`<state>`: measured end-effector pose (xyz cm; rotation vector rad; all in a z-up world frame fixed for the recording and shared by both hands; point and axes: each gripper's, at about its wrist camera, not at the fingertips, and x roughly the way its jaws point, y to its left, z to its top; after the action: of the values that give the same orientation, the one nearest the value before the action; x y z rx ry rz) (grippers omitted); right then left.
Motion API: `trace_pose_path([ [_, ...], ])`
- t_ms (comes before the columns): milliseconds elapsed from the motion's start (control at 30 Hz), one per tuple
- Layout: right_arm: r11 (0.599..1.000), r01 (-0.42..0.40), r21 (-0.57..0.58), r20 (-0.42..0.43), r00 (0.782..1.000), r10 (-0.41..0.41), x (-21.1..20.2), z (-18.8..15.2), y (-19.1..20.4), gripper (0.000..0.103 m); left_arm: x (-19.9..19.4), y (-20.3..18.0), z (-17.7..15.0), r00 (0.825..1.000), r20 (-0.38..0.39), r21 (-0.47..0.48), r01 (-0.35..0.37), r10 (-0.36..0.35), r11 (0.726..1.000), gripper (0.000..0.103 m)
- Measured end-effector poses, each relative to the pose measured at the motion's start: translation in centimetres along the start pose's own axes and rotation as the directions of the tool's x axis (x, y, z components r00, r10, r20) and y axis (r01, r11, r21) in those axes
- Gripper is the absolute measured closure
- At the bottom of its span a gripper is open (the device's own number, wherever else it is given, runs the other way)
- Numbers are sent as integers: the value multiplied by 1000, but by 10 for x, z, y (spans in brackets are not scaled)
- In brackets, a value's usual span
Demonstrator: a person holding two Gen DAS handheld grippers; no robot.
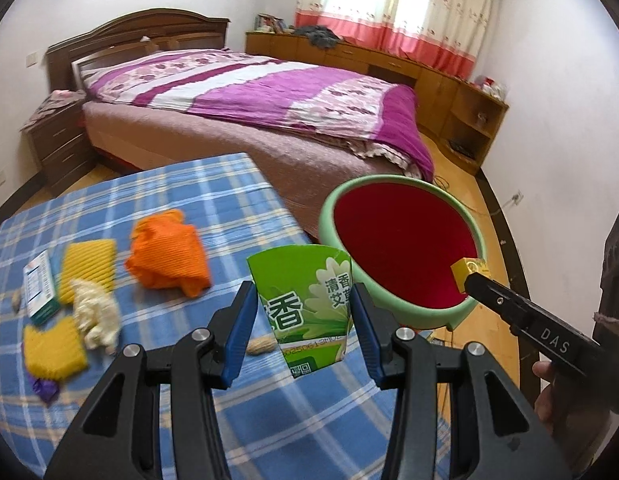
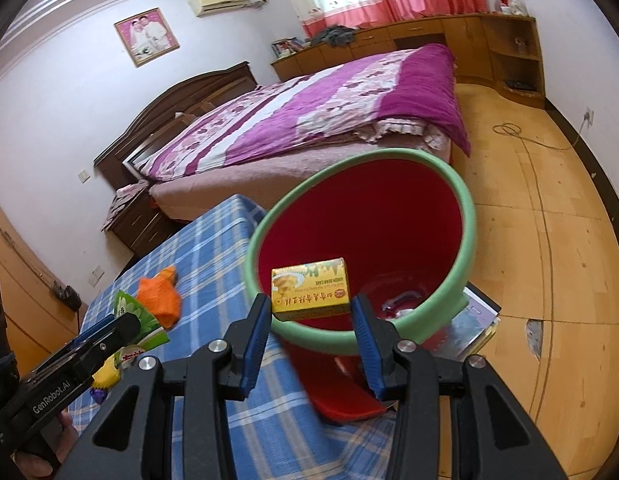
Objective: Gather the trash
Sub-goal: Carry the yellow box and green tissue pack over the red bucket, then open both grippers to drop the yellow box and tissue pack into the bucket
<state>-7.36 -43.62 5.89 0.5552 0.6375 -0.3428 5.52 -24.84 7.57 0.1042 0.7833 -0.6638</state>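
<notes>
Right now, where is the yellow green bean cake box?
The green bean cake box is pinched between the right gripper fingers, over the near rim of the red bin, right of the blue plaid table.

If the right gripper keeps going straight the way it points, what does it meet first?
Probably the red bin's inside: the right gripper, shut on the yellow box, already points into its open mouth over the near green rim. Depth is uncertain.

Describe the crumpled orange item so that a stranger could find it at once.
Start at the table with the blue checked cloth, in front of the bed. The orange foam net lies near its middle, right of the flat yellow pieces. It alone is orange and bunched up.
</notes>
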Motion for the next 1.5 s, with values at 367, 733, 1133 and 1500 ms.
trace_pose_path([
  [367,997,34,66,-15,999,-34,21,15,-38,57,48,-39,17,998,-48,79,39,-35,996,54],
  [733,992,18,122,-3,1000,-17,27,16,-57,57,84,-56,22,994,-93,97,64,-55,993,54],
  [1133,984,19,179,50,998,-28,11,19,-72,55,103,-70,23,992,-107,137,87,-72,987,53],
  [1500,982,15,187,54,998,-26,6,20,-73,54,96,-64,24,991,-102,107,96,-85,990,48],
])
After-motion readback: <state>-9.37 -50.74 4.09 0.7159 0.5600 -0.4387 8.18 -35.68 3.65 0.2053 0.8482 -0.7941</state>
